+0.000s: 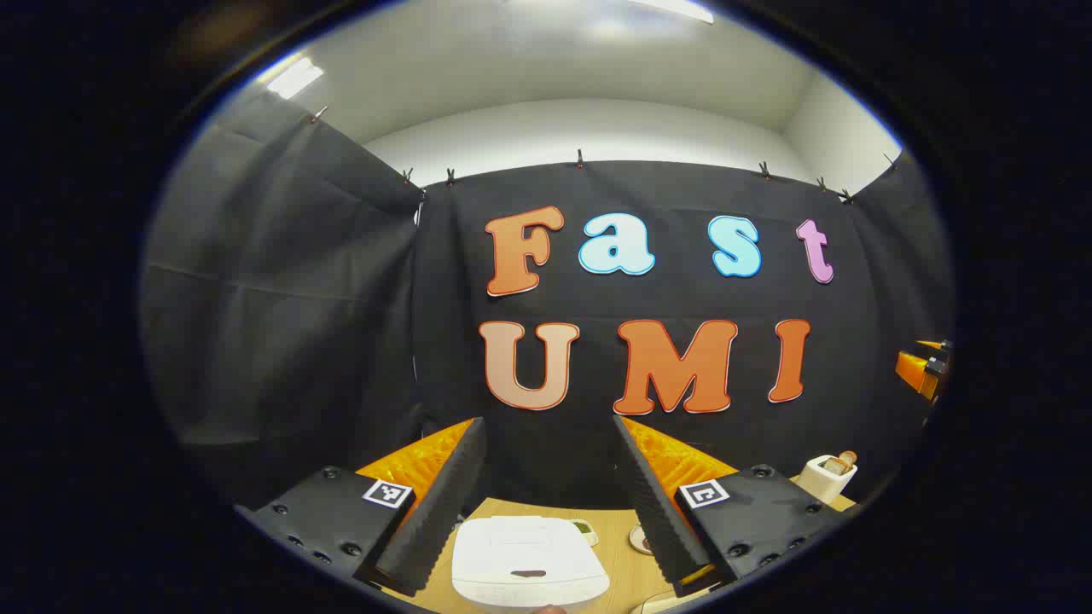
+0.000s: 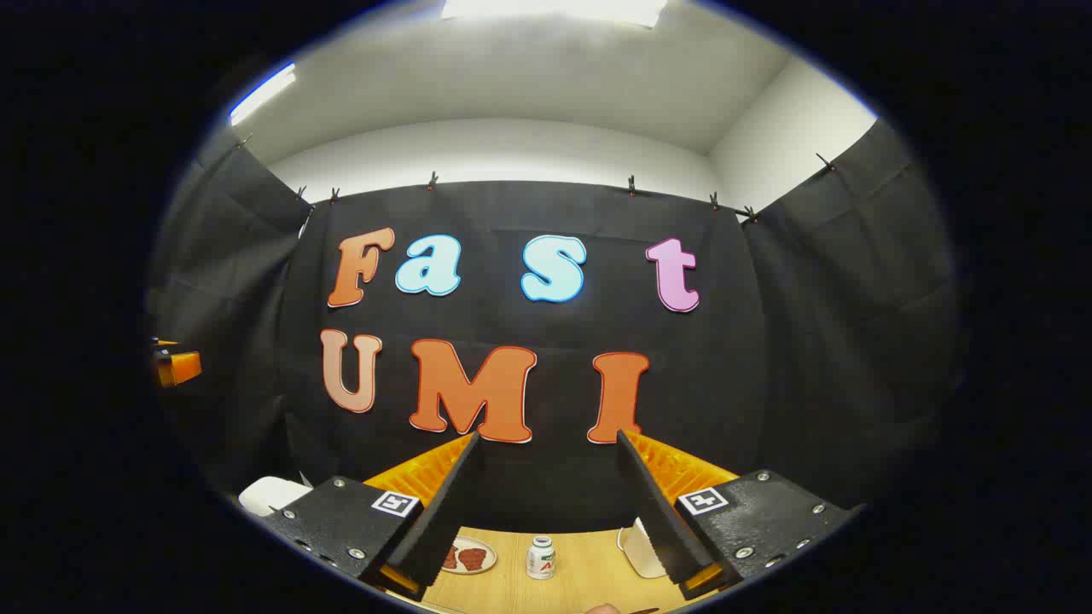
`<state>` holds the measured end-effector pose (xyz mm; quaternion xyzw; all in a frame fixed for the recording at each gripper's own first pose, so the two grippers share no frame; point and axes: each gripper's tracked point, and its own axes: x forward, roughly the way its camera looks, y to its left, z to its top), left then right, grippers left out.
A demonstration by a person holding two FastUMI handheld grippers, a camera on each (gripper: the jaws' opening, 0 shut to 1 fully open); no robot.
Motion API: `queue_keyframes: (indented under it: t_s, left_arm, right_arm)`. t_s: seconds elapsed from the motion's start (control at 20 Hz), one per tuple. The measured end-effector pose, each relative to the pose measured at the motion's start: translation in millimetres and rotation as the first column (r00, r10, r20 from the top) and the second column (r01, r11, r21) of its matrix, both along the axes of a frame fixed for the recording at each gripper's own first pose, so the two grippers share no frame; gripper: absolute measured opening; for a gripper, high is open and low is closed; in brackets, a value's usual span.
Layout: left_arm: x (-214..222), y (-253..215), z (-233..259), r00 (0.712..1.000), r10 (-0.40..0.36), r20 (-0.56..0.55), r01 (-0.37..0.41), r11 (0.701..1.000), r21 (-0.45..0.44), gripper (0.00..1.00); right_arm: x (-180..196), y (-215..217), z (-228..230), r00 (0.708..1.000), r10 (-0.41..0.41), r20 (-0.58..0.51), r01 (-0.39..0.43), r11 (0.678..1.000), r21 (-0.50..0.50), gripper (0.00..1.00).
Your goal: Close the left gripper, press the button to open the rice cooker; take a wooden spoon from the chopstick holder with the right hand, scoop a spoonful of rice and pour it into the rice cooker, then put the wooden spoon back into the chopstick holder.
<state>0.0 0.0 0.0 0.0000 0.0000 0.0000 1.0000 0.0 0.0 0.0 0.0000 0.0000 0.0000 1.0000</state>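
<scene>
Both tongs gape wide and grip nothing, held above the desk (image 1: pixel 618 546).

The left tongs (image 1: pixel 550 477) hang over the closed white rice cooker (image 1: pixel 529 563) at 6 o'clock, the chopstick holder (image 1: pixel 826 476) at 4 o'clock. Under the right tongs (image 2: pixel 546 490) stand a small bottle (image 2: pixel 540 557) and a plate (image 2: pixel 469 558).

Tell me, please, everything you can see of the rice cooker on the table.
The rice cooker is white with rounded corners and looks like smooth plastic. Its lid is shut and flat, with a small dark slot near the front edge. It stands upright on the wooden table, below and between the fingers of the open left gripper, which does not touch it. In the right gripper view, a white rounded corner at the left edge may be the same cooker.
</scene>
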Motion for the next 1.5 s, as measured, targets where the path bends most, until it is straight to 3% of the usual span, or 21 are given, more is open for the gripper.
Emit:
queue_keyframes:
  t_s: [0.55,0.8,1.15,1.35,1.4,1.45,1.5]
  left_arm:
    - [2,-12,4,0.997,-0.073,-0.007,0.073,0.997,0.008,0.98]
    - [-3,-5,16,1.000,-0.013,0.013,0.013,0.999,0.030,0.97]
    - [-5,8,14,0.997,0.074,-0.024,-0.075,0.996,-0.046,0.99]
    - [-1,16,-12,0.986,0.115,-0.120,-0.119,0.993,-0.026,0.45]
    - [-1,23,-18,0.977,0.158,-0.146,-0.163,0.986,-0.023,0.26]
    - [8,19,-32,0.970,0.152,-0.191,-0.161,0.986,-0.033,0.07]
    - [7,16,-46,0.961,0.132,-0.242,-0.147,0.988,-0.046,0.05]
  right_arm:
    - [-20,-17,-11,0.995,-0.085,-0.045,0.084,0.996,-0.042,0.95]
    - [-11,-30,-17,0.997,-0.062,-0.045,0.059,0.996,-0.060,0.95]
    - [4,-56,-27,0.999,-0.021,-0.035,0.019,0.998,-0.054,0.95]
    - [4,-75,-48,0.997,-0.020,-0.074,0.016,0.999,-0.044,0.95]
    - [6,-79,-53,0.996,-0.026,-0.084,0.022,0.999,-0.045,0.95]
    - [7,-82,-57,0.996,-0.027,-0.090,0.023,0.999,-0.046,0.95]
    - [9,-85,-62,0.995,-0.030,-0.094,0.026,0.999,-0.047,0.97]
